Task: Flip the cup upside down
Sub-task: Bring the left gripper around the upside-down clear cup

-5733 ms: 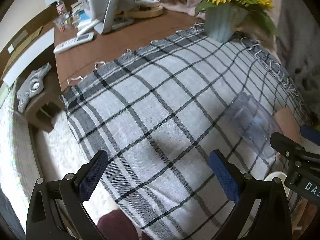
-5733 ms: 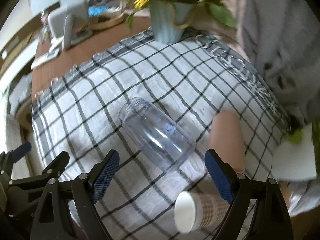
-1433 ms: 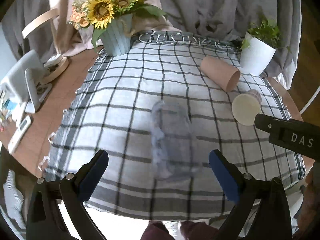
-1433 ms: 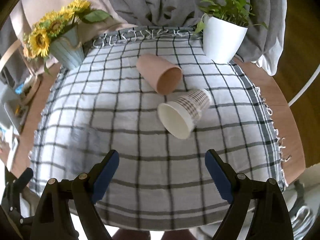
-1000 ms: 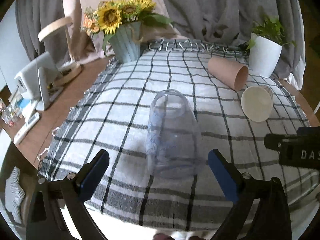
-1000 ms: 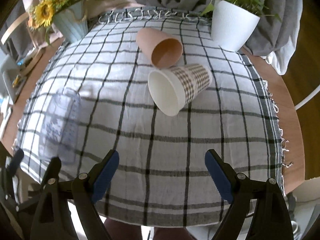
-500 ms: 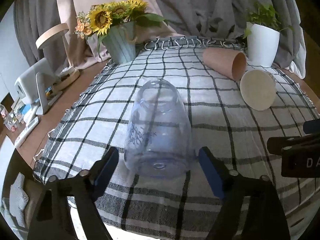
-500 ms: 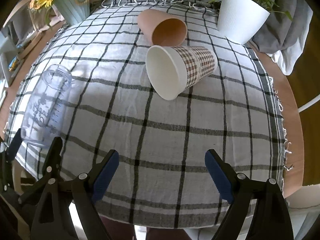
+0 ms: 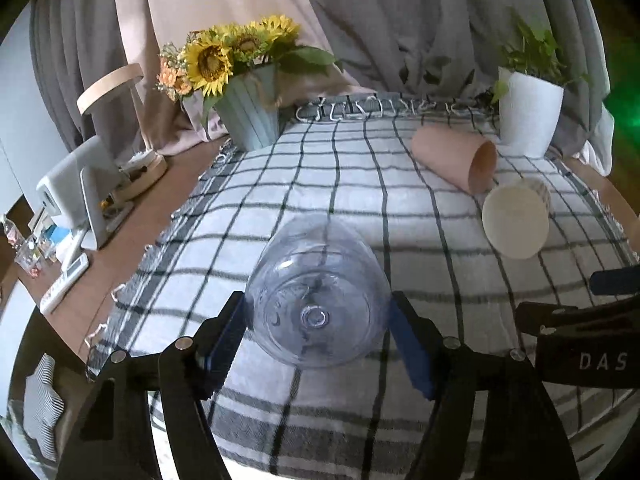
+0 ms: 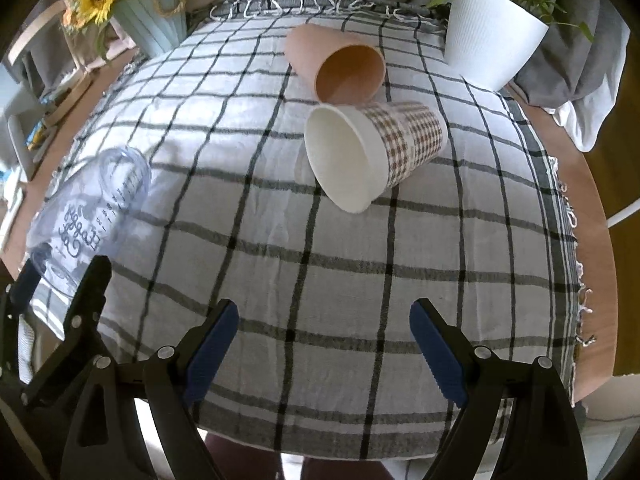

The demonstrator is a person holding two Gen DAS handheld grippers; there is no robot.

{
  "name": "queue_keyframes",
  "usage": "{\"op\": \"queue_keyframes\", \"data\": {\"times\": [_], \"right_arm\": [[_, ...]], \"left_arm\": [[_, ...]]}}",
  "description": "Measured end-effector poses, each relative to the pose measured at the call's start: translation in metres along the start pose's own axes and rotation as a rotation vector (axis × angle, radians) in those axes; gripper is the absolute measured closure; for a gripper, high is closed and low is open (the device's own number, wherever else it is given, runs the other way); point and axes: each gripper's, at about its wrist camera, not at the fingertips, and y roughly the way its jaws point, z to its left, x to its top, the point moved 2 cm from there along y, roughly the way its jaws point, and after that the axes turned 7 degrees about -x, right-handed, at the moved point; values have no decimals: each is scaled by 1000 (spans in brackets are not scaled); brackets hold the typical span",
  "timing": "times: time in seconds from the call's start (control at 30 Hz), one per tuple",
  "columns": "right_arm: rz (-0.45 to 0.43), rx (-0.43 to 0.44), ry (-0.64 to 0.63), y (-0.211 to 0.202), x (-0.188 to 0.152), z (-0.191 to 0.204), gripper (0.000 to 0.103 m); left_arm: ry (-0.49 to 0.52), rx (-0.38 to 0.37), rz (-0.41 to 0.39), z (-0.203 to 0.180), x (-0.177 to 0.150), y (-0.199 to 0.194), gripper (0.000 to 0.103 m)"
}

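Observation:
A clear plastic cup (image 9: pixel 318 292) lies on its side on the checked cloth, its base toward the left wrist camera. My left gripper (image 9: pixel 316 332) has its blue pads against both sides of the base, shut on it. The same cup shows at the left of the right wrist view (image 10: pixel 88 204), with the left gripper's fingers beside it. My right gripper (image 10: pixel 324 340) is open and empty over the cloth near the front edge. A white checked paper cup (image 10: pixel 372 152) and a pink cup (image 10: pixel 336 64) lie on their sides further back.
A sunflower vase (image 9: pixel 248 116) stands at the back left and a white plant pot (image 10: pixel 492 44) at the back right. The checked cloth (image 10: pixel 360 264) covers a wooden table (image 9: pixel 128 240). A white device (image 9: pixel 80 188) and remotes sit to the left.
My left gripper has moved in on the clear cup and closed on its base. My right gripper has drawn a little closer to the paper cup and stays open.

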Motion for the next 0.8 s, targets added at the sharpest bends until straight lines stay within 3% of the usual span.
{"op": "queue_keyframes", "data": {"times": [0.33, 0.8], "right_arm": [[-57, 60, 73, -18, 32, 1, 15], [-90, 115, 167, -29, 66, 5, 15]], "left_arm": [[-98, -73, 41, 28, 49, 13, 33], [-91, -104, 129, 43, 91, 46, 33]]}}
